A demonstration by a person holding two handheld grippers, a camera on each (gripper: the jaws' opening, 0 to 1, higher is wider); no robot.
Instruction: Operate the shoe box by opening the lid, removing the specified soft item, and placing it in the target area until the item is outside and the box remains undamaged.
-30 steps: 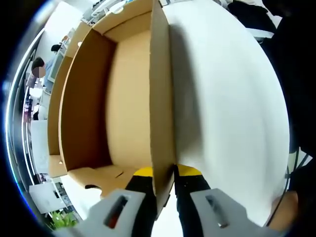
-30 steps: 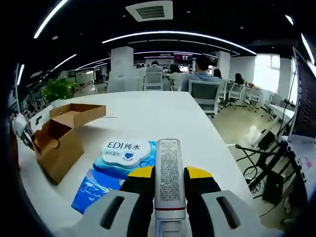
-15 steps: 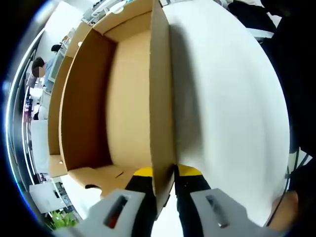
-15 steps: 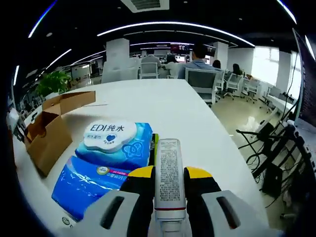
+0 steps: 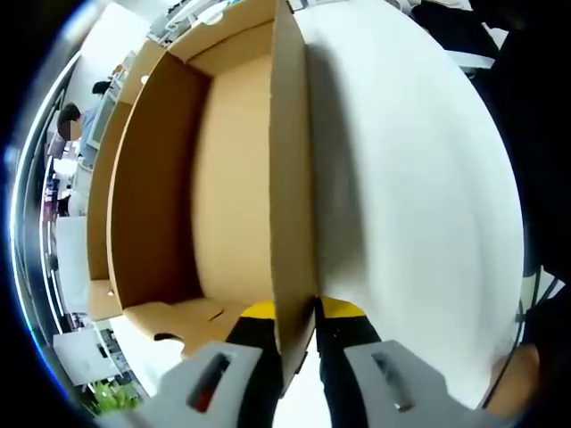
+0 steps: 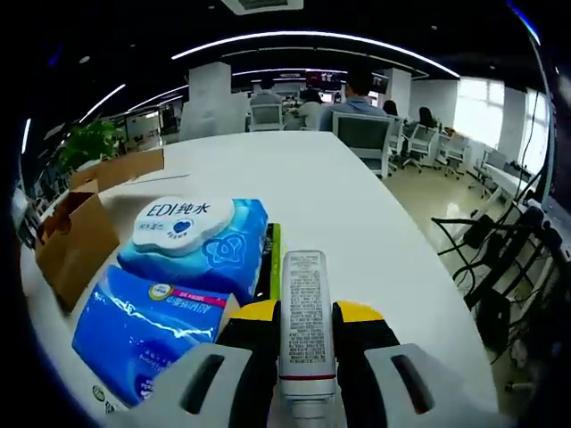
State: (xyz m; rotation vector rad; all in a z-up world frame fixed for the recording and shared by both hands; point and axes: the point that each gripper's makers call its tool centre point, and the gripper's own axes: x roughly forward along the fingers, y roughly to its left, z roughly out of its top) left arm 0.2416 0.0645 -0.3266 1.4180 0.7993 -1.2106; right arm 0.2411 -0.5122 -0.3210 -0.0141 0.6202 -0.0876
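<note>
Nothing is shifting at the left gripper [image 5: 294, 314], its jaws pinching the box [image 5: 223, 178] wall; the right gripper [image 6: 306, 314], clamping a tube [image 6: 306, 314] lengthwise, is nearing the wipes [image 6: 169, 285] lying just left on the table [image 6: 357, 214].

brown cardboard box [image 5: 223, 178], white table [image 6: 330, 196], blue-and-white wipes pack [image 6: 169, 276], white tube [image 6: 306, 330] with black print, red stripe
</note>
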